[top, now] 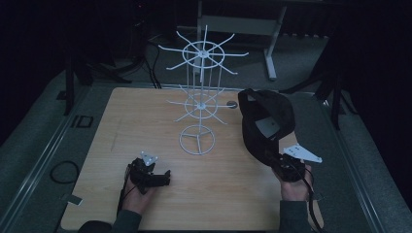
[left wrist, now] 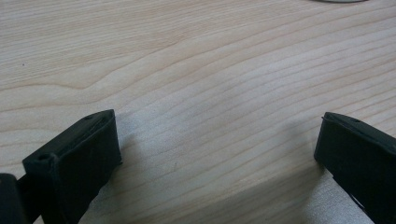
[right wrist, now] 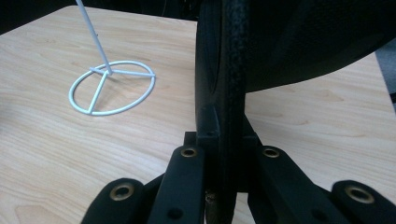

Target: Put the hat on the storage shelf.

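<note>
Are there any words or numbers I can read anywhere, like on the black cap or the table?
"ID": pale letters on the dark floor left of the table, dim, so the reading is unsure.
Black cap: a pale patch inside it, too dim to read.
White wire rack: no writing.
</note>
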Demonstrator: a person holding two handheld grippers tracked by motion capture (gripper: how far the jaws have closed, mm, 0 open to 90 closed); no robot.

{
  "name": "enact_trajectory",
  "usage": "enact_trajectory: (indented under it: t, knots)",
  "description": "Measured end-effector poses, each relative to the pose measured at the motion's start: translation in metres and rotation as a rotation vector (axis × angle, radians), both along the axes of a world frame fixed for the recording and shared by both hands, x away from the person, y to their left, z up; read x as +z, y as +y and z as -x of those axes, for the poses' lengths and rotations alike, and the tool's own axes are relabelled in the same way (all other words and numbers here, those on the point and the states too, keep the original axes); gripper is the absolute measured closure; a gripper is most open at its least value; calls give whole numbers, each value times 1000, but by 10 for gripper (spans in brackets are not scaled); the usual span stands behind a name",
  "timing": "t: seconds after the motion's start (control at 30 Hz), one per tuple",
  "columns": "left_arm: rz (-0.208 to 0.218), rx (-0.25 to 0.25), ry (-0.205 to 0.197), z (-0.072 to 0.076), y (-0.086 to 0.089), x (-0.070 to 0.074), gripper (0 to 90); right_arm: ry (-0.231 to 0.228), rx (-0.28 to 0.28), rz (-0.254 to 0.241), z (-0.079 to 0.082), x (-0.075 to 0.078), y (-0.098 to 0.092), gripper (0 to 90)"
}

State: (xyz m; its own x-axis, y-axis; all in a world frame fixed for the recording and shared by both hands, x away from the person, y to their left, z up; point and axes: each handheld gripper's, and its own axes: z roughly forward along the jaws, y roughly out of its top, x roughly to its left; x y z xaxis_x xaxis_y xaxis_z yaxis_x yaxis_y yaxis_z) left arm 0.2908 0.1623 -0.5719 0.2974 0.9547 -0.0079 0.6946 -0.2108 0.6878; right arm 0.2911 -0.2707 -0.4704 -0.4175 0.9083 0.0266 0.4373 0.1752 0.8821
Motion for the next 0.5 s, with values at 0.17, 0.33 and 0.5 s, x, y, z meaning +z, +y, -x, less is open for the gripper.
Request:
enact_trajectory:
  t: [0.17, 0.33, 0.5]
  knots:
    - [0, -1, 0, 0, 0, 0, 1, -11, -1, 14, -1, 3, 2, 866]
    - [-1, -2, -1, 0, 0, 0, 2, -31, 0, 30, 0, 7, 7, 866]
    - [-1, -2, -1, 0, 0, 0, 2, -39, -3, 29, -2, 9, 9, 867]
